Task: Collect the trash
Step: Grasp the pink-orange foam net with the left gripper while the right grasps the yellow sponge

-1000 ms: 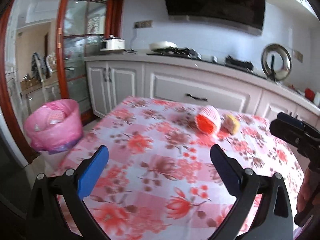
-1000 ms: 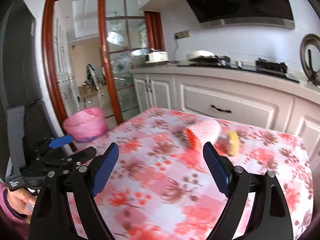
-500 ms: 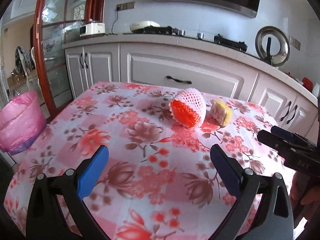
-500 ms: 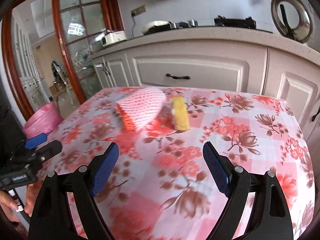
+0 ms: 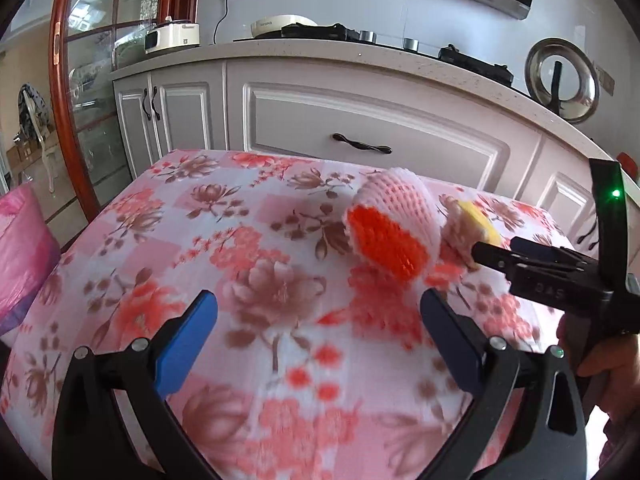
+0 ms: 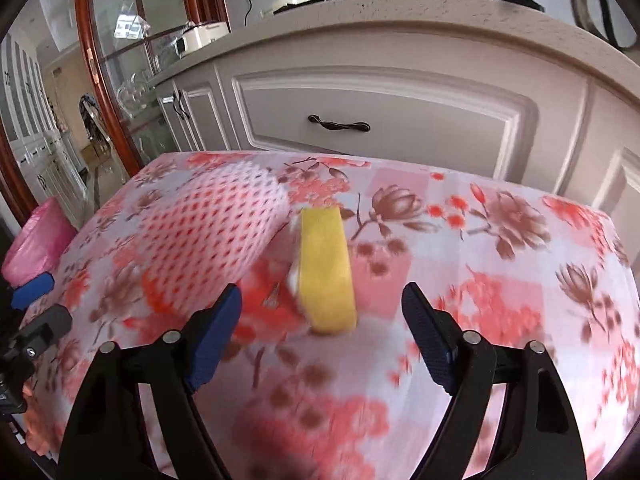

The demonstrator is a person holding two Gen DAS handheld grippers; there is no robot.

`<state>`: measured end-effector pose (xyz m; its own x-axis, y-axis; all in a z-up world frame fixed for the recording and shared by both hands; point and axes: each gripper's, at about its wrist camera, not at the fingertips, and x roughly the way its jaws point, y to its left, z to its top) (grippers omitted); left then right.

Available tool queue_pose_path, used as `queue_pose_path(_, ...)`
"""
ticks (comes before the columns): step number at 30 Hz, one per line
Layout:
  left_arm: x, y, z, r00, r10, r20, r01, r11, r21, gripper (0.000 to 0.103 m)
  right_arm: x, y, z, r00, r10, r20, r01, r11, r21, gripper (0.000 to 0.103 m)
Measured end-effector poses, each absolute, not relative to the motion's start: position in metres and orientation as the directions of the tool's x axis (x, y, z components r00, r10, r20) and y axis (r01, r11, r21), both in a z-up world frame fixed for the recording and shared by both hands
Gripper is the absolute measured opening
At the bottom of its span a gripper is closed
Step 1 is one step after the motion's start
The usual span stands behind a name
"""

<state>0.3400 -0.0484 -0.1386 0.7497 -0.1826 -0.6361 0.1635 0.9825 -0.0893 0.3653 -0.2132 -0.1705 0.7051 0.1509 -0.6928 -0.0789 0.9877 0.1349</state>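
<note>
Both grippers have closed in on the trash since a second ago. Right gripper [image 6: 322,322]: fingers just narrowing, apart, peel [image 6: 326,270] just ahead between the tips, untouched. Net [image 6: 218,236] lies touching the peel at its 9 o'clock on the worktop [image 6: 500,280]. Left gripper [image 5: 318,334]: fingers apart, empty, net [image 5: 394,232] at 1 o'clock.

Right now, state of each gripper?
left gripper: open, nothing between the fingers.
right gripper: open, has just been closing, yellow peel piece ahead of the fingers, not gripped.
</note>
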Motion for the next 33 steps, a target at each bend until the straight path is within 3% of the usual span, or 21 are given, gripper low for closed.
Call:
queue_pose_path(1, 0.345, -0.050, -0.139, 0.750, -0.185, -0.635, 0.165, 0.982, -0.090, 0.098, 0.374, -0.213, -0.174, 0.692, 0.148, -0.706, -0.082, 0.989, 0.127, 0.070)
queue_pose_path(3, 0.358, -0.054, -0.138, 0.749, -0.193, -0.634, 0.175, 0.980, -0.092, 0.098, 0.384, -0.215, -0.178, 0.673, 0.162, -0.722, -0.084, 0.986, 0.143, 0.042)
queue_pose_path(5, 0.369, -0.061, -0.138, 0.749, -0.201, -0.631, 0.185, 0.978, -0.092, 0.098, 0.387, -0.218, -0.177, 0.671, 0.169, -0.722, -0.087, 0.985, 0.150, 0.027)
queue_pose_path(16, 0.412, -0.119, -0.140, 0.737, -0.268, -0.621, 0.309, 0.950, -0.043, 0.098, 0.353, -0.256, -0.157, 0.748, 0.168, -0.642, -0.047, 0.978, 0.202, 0.027)
queue_pose_path(22, 0.443, -0.137, -0.163, 0.666, -0.275, -0.693, 0.338, 0.940, -0.048, 0.098, 0.345, -0.269, -0.157, 0.756, 0.170, -0.632, -0.028, 0.973, 0.229, 0.027)
queue_pose_path(24, 0.444, -0.140, -0.167, 0.655, -0.288, -0.699, 0.341, 0.938, -0.066, 0.085, 0.344, -0.270, -0.157, 0.757, 0.173, -0.630, -0.028, 0.972, 0.233, 0.027)
queue_pose_path(25, 0.444, -0.141, -0.169, 0.647, -0.299, -0.701, 0.350, 0.934, -0.075, 0.062, 0.343, -0.270, -0.157, 0.757, 0.175, -0.629, -0.029, 0.971, 0.235, 0.027)
queue_pose_path(26, 0.443, -0.143, -0.172, 0.631, -0.307, -0.712, 0.364, 0.928, -0.078, 0.048, 0.343, -0.269, -0.157, 0.758, 0.176, -0.628, -0.029, 0.971, 0.238, 0.027)
queue_pose_path(27, 0.441, -0.144, -0.172, 0.633, -0.304, -0.712, 0.369, 0.927, -0.067, 0.046, 0.342, -0.268, -0.157, 0.759, 0.177, -0.627, -0.027, 0.970, 0.240, 0.027)
queue_pose_path(29, 0.435, -0.145, -0.169, 0.650, -0.304, -0.696, 0.379, 0.924, -0.049, 0.029, 0.340, -0.266, -0.156, 0.760, 0.179, -0.624, -0.029, 0.969, 0.244, 0.027)
queue_pose_path(33, 0.424, -0.143, -0.164, 0.658, -0.317, -0.683, 0.390, 0.919, -0.051, 0.025, 0.331, -0.261, -0.151, 0.765, 0.186, -0.616, -0.038, 0.969, 0.246, 0.027)
